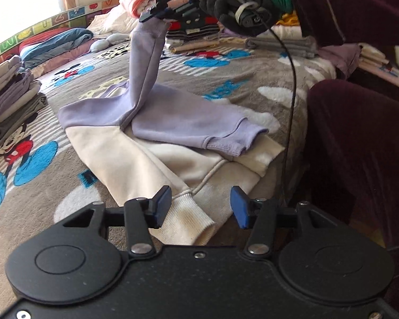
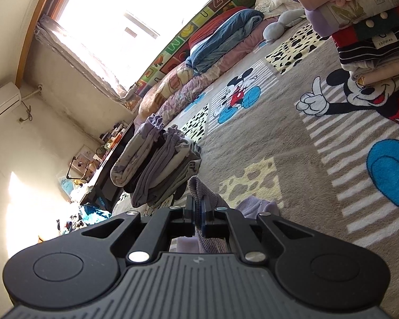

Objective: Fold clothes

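A lilac and cream sweatshirt [image 1: 125, 146] lies on the cartoon-print blanket [image 1: 226, 69]. One lilac sleeve [image 1: 196, 127] is folded across its body. The other lilac sleeve [image 1: 143, 61] is pulled straight up by its cuff, with my right gripper [image 1: 153, 16] shut on it, held by a gloved hand [image 1: 226, 2]. In the right wrist view the ribbed lilac cuff [image 2: 199, 188] is pinched between the right gripper [image 2: 198, 212]. My left gripper [image 1: 200, 206] is open, low over the cream ribbed hem [image 1: 191, 220], with nothing between its fingers.
A folded stack of grey and lilac clothes [image 1: 10, 101] stands at the left; it also shows as the clothes pile [image 2: 157, 164]. Another tall stack [image 2: 367, 26] stands at the back. Pillows and bedding [image 1: 53, 42] line the far edge. A person's dark red leg [image 1: 359, 159] is at the right.
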The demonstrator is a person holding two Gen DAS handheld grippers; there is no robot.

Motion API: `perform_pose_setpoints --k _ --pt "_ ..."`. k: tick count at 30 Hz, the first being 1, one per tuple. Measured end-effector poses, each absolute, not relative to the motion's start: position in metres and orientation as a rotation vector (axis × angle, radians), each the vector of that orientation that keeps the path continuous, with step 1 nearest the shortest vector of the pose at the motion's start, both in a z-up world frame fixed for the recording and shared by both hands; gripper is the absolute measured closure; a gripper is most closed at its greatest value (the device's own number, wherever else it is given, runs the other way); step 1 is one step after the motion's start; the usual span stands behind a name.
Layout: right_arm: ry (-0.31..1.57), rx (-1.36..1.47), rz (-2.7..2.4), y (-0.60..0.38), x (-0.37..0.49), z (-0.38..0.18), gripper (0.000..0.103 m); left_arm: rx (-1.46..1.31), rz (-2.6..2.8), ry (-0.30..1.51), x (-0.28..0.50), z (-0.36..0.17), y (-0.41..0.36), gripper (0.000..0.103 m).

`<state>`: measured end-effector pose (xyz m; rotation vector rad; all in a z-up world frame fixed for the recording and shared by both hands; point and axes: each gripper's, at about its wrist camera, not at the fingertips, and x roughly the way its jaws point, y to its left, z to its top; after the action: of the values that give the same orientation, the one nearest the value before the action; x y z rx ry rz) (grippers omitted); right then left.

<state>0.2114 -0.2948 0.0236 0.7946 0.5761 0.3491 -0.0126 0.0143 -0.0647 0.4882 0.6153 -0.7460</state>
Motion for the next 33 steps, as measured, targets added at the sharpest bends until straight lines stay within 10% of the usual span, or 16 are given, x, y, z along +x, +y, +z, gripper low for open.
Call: perform_pose_setpoints --k 4,7,25,28,33 --pt "0.572 0.789 0.352 -0.294 0.213 0.026 0.097 0.69 -0.533 0.593 -0.029 -0.084 -0.017 0.057" --pt "0.567 0.788 0.369 -0.293 0.214 0.029 0.097 0.798 -0.446 0.546 -0.035 -0.096 -0.028 0.098" --pt "0.534 0.799 0.394 -0.303 0.211 0.03 0.097 0.56 -0.563 0.598 -0.016 -0.094 -0.034 0.099" --pt "0.562 0.804 0.378 -0.306 0.202 0.011 0.096 0.471 -0.699 0.63 -0.017 -0.081 -0.014 0.064" --pt "0.583 0.836 0.356 -0.315 0.19 -0.012 0.096 0.168 -0.642 0.546 0.007 -0.044 0.047 0.081"
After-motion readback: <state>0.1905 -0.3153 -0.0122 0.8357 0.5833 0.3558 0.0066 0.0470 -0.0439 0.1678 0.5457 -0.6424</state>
